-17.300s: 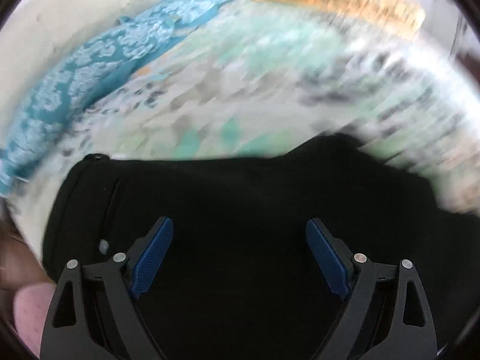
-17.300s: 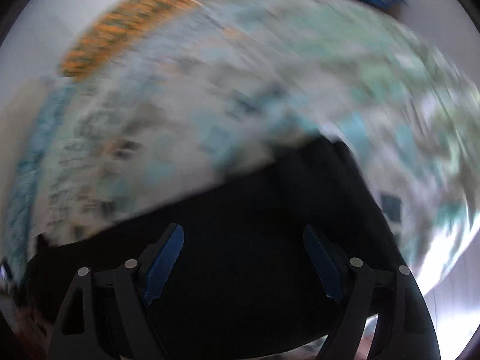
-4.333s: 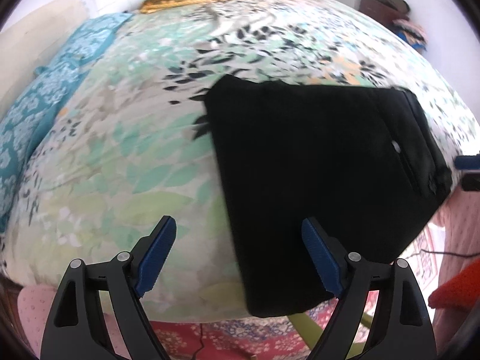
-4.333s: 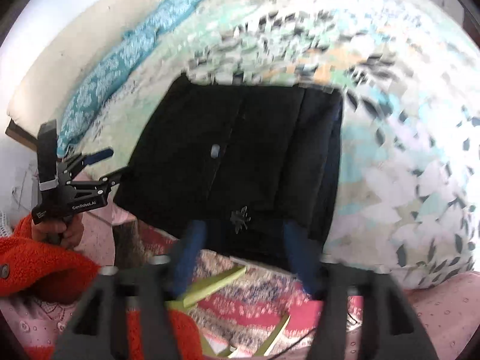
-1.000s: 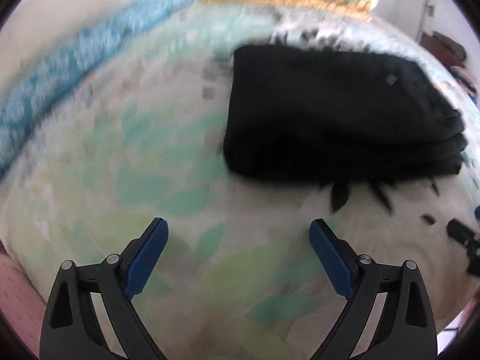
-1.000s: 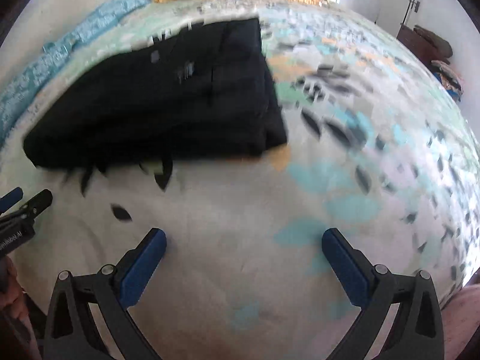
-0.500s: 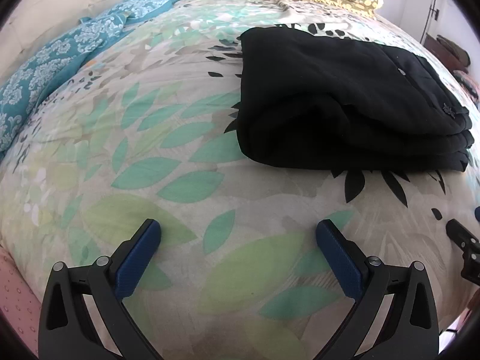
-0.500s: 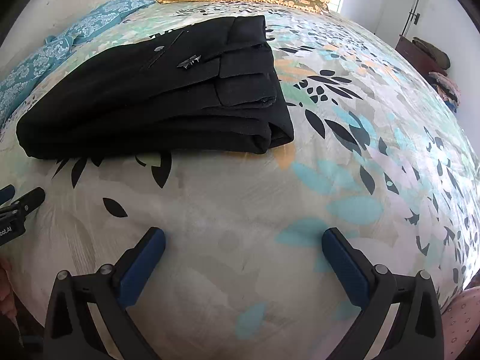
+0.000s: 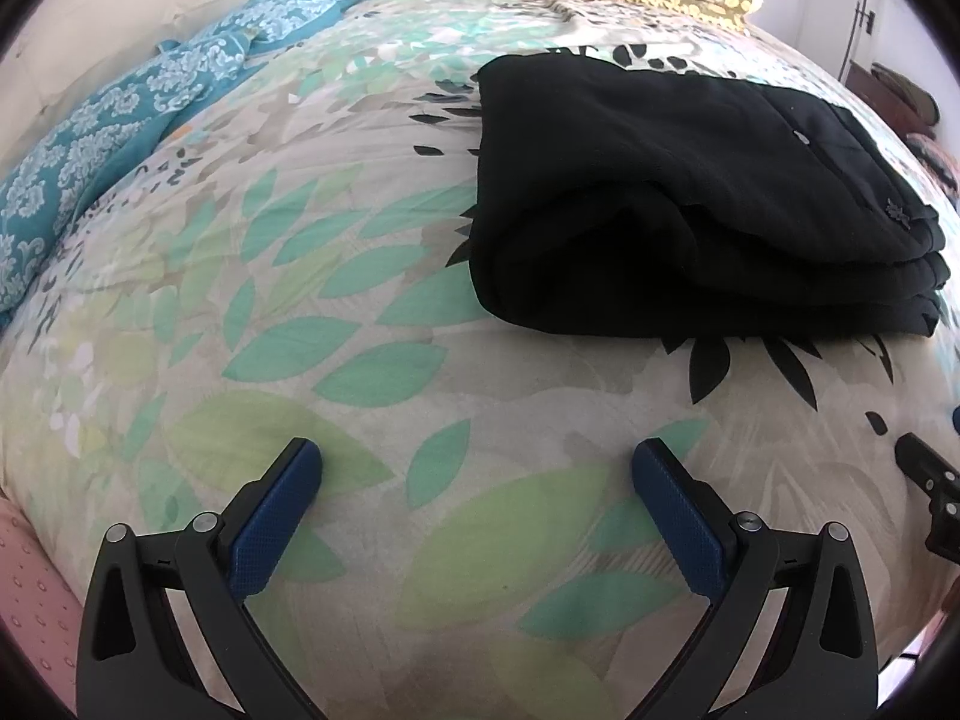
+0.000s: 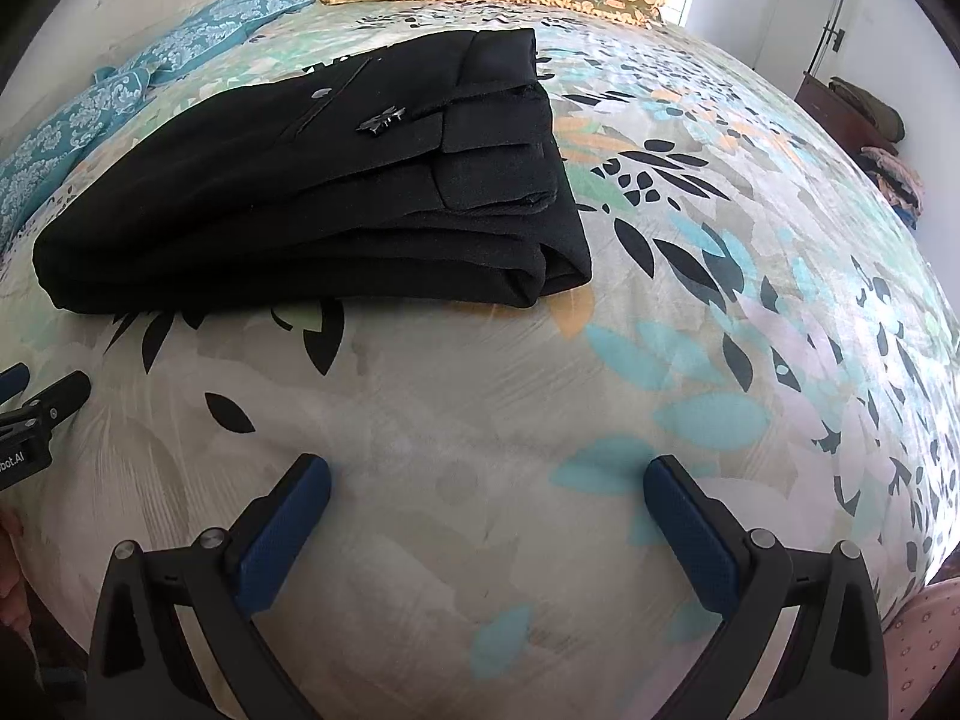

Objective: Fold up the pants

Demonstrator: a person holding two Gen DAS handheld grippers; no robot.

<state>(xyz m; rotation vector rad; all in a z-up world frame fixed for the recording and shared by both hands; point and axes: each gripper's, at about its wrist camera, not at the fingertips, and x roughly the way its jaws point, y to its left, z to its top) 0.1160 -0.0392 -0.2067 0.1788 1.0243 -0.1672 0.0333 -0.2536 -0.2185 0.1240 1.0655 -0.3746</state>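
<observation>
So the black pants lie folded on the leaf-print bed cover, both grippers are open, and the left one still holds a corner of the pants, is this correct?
Not quite. The left gripper holds nothing: in the left wrist view its fingers stand apart over bare bed cover, short of the pants. The rest is right: the pants lie folded, and the right gripper is open too.

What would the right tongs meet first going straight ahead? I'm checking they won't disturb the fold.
Probably the bare leaf-print bedspread first; the right tongs are open over it, and the folded black pants lie farther on, to the left.
</observation>
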